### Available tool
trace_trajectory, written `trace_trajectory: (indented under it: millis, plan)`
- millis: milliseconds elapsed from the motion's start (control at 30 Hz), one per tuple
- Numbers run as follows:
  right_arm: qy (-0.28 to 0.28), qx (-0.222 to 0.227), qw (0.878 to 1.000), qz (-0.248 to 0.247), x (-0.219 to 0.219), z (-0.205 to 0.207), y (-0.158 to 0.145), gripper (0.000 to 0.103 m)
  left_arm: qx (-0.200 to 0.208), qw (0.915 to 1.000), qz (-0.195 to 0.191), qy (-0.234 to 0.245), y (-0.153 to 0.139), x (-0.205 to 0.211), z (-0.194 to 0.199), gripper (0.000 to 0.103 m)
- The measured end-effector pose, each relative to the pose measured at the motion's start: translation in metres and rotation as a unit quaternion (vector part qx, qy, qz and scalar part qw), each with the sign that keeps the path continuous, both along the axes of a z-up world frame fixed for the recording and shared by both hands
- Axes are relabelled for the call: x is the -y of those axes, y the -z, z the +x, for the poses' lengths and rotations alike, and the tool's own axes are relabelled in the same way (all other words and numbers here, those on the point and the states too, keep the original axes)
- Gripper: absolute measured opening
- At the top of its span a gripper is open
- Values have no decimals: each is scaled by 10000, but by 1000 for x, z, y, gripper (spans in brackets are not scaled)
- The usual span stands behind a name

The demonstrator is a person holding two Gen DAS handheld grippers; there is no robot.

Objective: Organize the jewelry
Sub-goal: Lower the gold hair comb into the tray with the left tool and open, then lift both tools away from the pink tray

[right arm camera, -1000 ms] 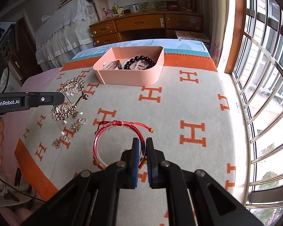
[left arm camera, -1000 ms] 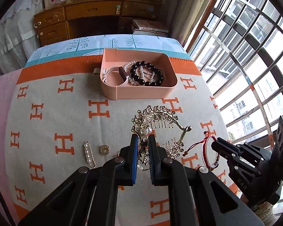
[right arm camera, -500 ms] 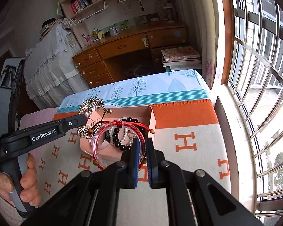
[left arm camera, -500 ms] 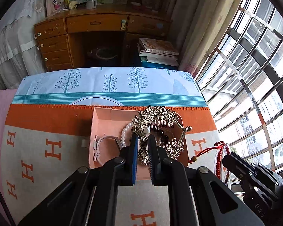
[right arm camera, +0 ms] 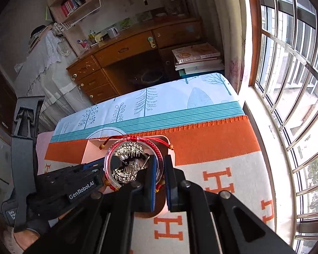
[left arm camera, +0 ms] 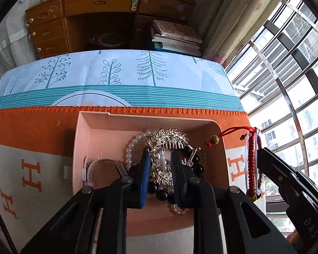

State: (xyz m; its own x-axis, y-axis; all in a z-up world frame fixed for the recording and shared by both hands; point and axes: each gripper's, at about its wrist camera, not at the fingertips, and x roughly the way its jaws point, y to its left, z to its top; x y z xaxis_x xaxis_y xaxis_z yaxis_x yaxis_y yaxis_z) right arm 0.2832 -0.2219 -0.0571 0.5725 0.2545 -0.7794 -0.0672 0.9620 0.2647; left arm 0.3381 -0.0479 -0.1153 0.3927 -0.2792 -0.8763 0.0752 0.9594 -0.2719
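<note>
Left gripper (left arm camera: 160, 170) is held over pink tray (left arm camera: 82, 139), jaws parted, gold hair comb (left arm camera: 169, 140) lying inside. Red bracelet (right arm camera: 133, 160) is clamped by right gripper (right arm camera: 159, 175) above tray.

So readable stuff: the left gripper (right arm camera: 91, 170) has a white "GenRobot.AI" label on its black body, seen from the right wrist view. The right gripper (left arm camera: 262, 154) shows "DAS" in pale letters low on its side. The blanket (right arm camera: 233, 165) is covered in big orange "H" letters. The book covers are too blurry to read.
</note>
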Motion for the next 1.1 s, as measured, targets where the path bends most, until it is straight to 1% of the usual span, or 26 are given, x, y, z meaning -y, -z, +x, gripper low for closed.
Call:
trace_trajectory:
  millis: [67,100,133,167,267,333,433,600,667,767,867,967,1100]
  plan:
    - [-38,-21,10000,-37,-4,2,1,7,74,10000,24,-44,-3,-5,-2,35]
    - [-60,-36,10000,-41,-6,3,2,7,131,9999,64,-78,-6,-9,-4,39]
    - [-90,-56,9999,-37,-9,4,3,7,213,9996,122,-110,-11,-12,-6,46]
    - [-117,-72,9999,-31,-12,5,4,7,298,9992,204,-147,-15,-16,-9,49]
    - [-227,-138,9996,-14,-24,10,8,7,501,9971,502,-269,-29,-30,-16,51]
    - [-320,-193,9993,-6,-35,14,12,7,570,9959,601,-356,-37,-43,-21,54]
    - [-447,-277,9986,-62,-53,21,18,7,590,9947,689,-493,-42,-60,-28,55]
    - [-652,-539,9964,-33,-82,39,31,7,550,9931,801,-658,-42,-82,-38,55]
    - [-746,-578,9955,-123,-95,47,35,8,529,9928,809,-714,-41,-90,-40,55]
    - [-708,-604,9952,-295,-106,56,40,11,492,9926,779,-793,-39,-101,-44,55]
    - [-683,-647,9952,-279,-109,57,42,15,476,9926,769,-807,-37,-107,-48,55]
    - [-748,-648,9949,-195,-106,52,40,15,484,9926,812,-769,-37,-109,-54,55]
    - [-700,-615,9953,-263,-100,44,35,15,438,9931,813,-729,-37,-109,-61,55]
